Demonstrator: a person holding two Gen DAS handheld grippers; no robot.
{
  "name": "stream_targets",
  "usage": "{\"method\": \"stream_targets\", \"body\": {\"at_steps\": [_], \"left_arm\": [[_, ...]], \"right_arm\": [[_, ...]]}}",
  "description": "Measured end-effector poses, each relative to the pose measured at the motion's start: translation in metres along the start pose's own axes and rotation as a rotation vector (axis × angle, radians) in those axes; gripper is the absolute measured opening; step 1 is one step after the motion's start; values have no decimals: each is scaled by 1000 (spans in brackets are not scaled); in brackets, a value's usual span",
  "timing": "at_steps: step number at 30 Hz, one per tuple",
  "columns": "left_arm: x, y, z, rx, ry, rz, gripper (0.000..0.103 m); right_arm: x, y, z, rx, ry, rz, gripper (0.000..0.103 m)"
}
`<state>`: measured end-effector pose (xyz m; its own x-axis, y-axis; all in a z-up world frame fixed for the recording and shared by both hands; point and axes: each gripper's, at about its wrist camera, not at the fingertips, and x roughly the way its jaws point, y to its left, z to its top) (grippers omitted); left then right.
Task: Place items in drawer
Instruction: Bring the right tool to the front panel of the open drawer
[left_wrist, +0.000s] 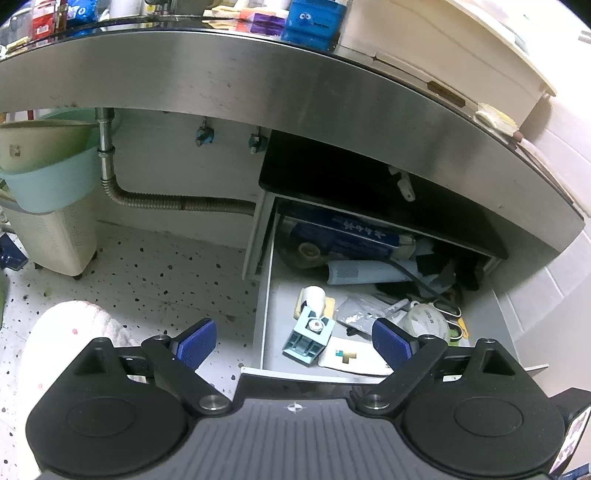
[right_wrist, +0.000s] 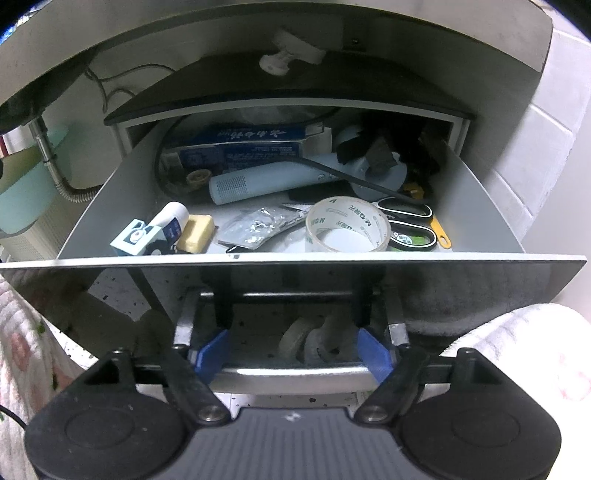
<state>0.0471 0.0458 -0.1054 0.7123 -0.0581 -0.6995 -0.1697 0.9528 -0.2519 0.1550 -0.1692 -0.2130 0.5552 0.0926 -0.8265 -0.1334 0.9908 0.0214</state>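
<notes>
1. My left gripper (left_wrist: 293, 341) stands wide open and holds nothing; its blue pads (left_wrist: 195, 345) hang above the front left corner of the open drawer (left_wrist: 266, 295).
2. My right gripper (right_wrist: 293, 356) is also spread wide, empty, low in front of the glossy black drawer front (right_wrist: 480, 291). Its blue pads (right_wrist: 212, 354) sit either side of the chrome bar handle (right_wrist: 291, 374); I cannot tell whether they touch it.
3. The drawer is pulled out beneath the stainless counter edge (left_wrist: 258, 85).
4. Contents, front left: a light blue tape dispenser (left_wrist: 308, 338), with a white roll-on bottle (right_wrist: 171, 218) and a yellow block (right_wrist: 195, 232) just beside it.
5. Front centre: a roll of clear printed tape (right_wrist: 347, 229) lies flat, next to a crumpled foil packet (right_wrist: 255, 229).
6. Front right: black-handled scissors (right_wrist: 410, 225) lie just beside the tape roll.
7. Seen from the left wrist, a white card with a green and gold cross mark (left_wrist: 349, 356) lies against the dispenser.
8. Rear: a long blue box (right_wrist: 243, 144) lies behind a pale blue cylindrical device (right_wrist: 266, 181), with a black cable (right_wrist: 369, 181) draped across.
9. Pale fuzzy fabric (right_wrist: 535, 350) shows at both lower edges of the right wrist view.
</notes>
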Motion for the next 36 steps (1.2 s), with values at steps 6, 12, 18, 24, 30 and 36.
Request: {"method": "stream_targets", "body": {"at_steps": [6, 12, 18, 24, 30, 36], "left_arm": [[-1, -1, -1, 3, 3, -1, 92], [-1, -3, -2, 3, 5, -4, 92], [-3, -5, -4, 14, 8, -10, 92], [-1, -2, -4, 4, 25, -7, 92], [-4, -4, -5, 16, 19, -12, 92], [-4, -7, -6, 30, 25, -20, 92]], "right_arm": [[1, 0, 0, -3, -4, 4, 78], [3, 1, 3, -10, -10, 5, 78], [5, 1, 2, -13, -19, 3, 78], [4, 1, -1, -13, -23, 3, 78], [3, 1, -5, -15, -22, 2, 78], [2, 1, -9, -16, -26, 2, 78]]}}
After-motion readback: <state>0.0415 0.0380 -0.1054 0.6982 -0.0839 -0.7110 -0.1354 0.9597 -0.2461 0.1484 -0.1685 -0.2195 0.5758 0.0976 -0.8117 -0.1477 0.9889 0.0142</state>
